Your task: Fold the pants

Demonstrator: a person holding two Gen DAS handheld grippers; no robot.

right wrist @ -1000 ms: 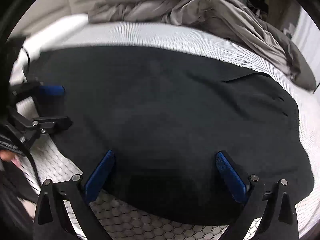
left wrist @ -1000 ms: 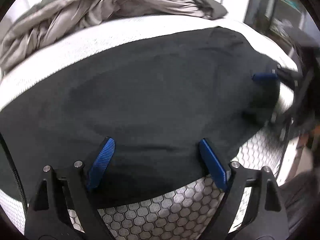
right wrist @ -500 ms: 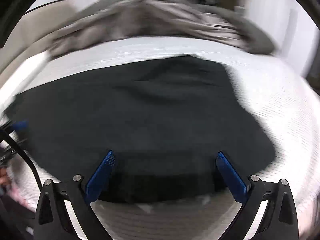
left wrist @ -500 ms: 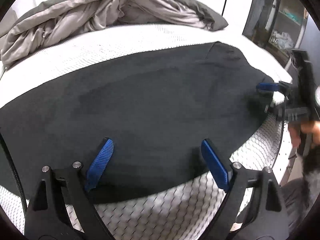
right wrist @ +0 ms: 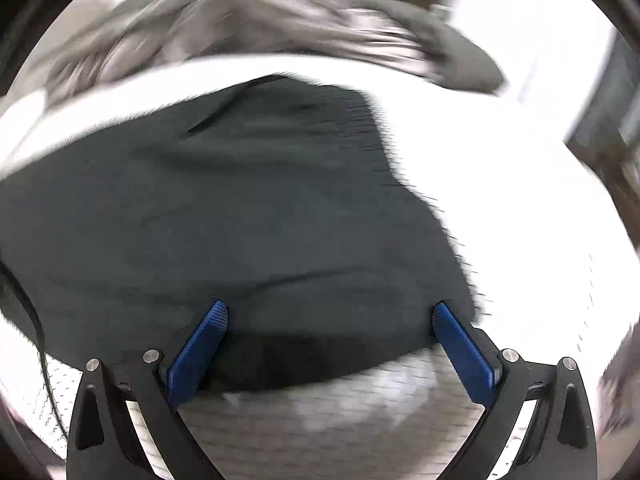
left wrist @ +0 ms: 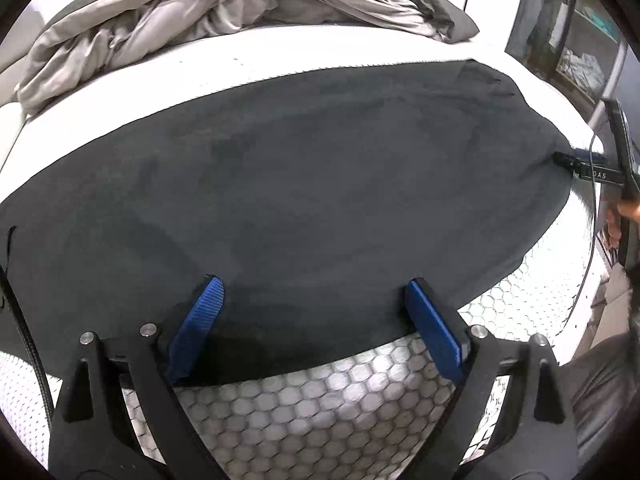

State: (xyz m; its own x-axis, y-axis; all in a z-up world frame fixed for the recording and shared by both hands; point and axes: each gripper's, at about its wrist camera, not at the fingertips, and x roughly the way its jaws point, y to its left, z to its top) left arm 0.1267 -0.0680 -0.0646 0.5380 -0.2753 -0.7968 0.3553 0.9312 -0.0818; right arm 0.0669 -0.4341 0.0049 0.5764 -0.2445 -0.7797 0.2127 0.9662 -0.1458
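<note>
**Across the mattress: dark pants lie flat, both claws released**

On the white honeycomb-textured mattress the soft dark grey fabric pants lie spread flat. Left gripper and right gripper gape wide, grasping nothing, the left having just spread further. Likely light and limp; best pinched at the near hem corners.

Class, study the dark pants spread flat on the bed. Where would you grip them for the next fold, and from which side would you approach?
Grip the pants at their near edge, which lies flat along the front of the mattress. Come in low from that front side. The open left claw already straddles this edge, so one finger could probably slide underneath.
</note>
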